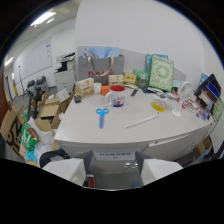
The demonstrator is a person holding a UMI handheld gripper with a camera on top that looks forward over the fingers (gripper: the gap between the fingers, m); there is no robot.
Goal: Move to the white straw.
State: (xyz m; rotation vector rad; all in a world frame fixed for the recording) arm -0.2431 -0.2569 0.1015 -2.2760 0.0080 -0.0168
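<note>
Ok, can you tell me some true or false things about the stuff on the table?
1. The blue scissors lie on the white table. True.
2. The white straw is between the fingers. False: it lies on the table, far beyond them.
3. The mug has a red rim. True.
4. The gripper holds the scissors. False: the fingers are open and hold nothing.
5. The straw lies on top of the scissors. False: they lie apart.

The place is an office. A white table (125,125) carries blue scissors (102,115), a mug (117,95) and small boxes (85,87). Beyond its far edge stand a whiteboard (37,57) on the wall, a printer (65,62) and office chairs (35,87); cardboard boxes (52,107) crowd the floor beside it.
</note>
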